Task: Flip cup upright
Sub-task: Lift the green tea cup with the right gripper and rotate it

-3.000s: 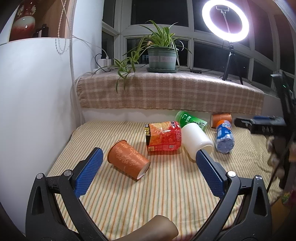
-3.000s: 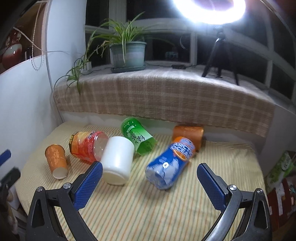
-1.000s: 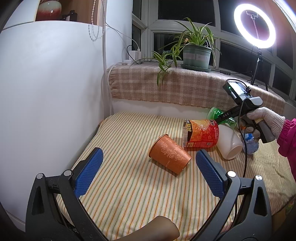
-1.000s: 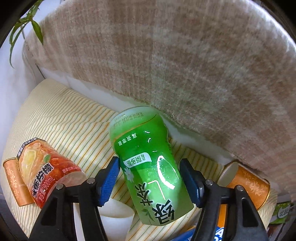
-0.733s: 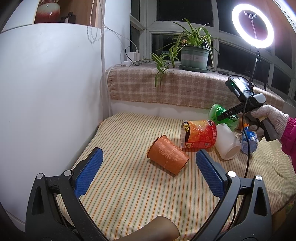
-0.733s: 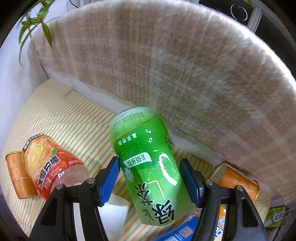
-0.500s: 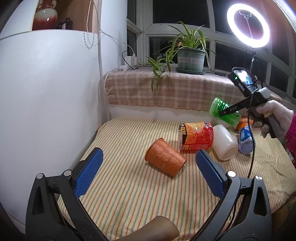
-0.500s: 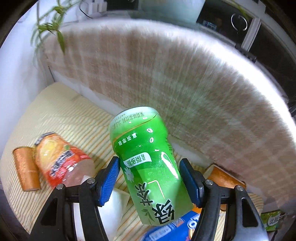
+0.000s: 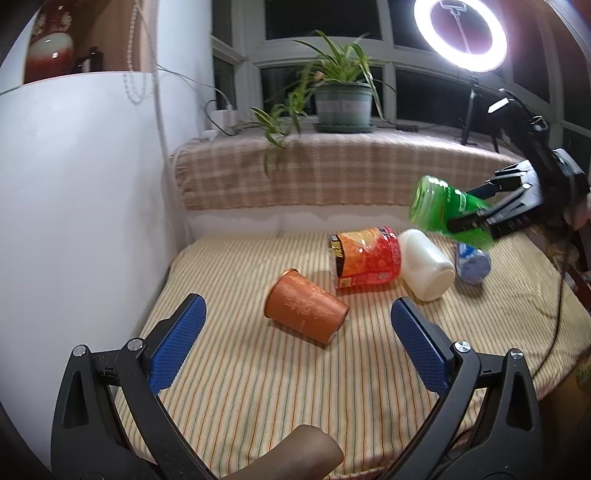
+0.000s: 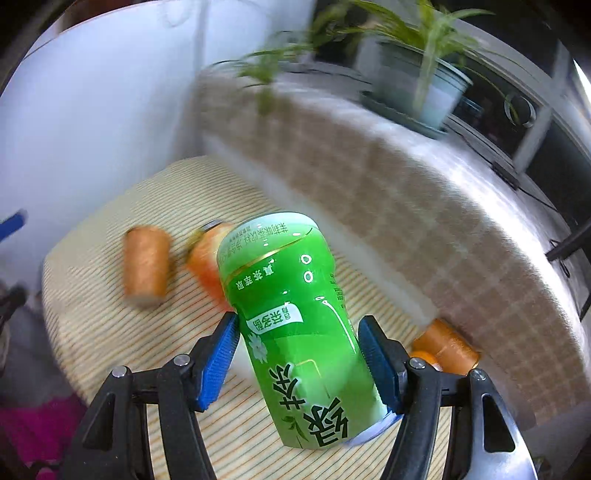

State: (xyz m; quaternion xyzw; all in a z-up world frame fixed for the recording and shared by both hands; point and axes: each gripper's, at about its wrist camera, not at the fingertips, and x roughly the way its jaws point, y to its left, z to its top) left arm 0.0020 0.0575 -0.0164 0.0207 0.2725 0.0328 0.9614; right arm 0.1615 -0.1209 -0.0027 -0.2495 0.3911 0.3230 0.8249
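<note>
My right gripper (image 10: 299, 354) is shut on a green cup (image 10: 291, 328) with white lettering and holds it in the air above the striped table, tilted with its base pointing away from me. In the left wrist view the green cup (image 9: 448, 218) hangs at the right, clamped in the right gripper (image 9: 480, 218) above the other cups. My left gripper (image 9: 295, 339) is open and empty, low over the near part of the table, with an orange paper cup (image 9: 304, 310) lying on its side just beyond its fingers.
A red-orange cup (image 9: 365, 256), a white cup (image 9: 424, 264) and a blue cup (image 9: 472, 258) lie on their sides on the striped cloth (image 9: 258, 387). Another orange cup (image 10: 447, 347) lies by the back ledge. A potted plant (image 9: 343, 99) and ring light (image 9: 460, 35) stand behind. A white wall (image 9: 74, 203) is at the left.
My right gripper has lifted the green cup higher off the table and swung it, its view now blurred. My left gripper has stayed open and drifted slightly.
</note>
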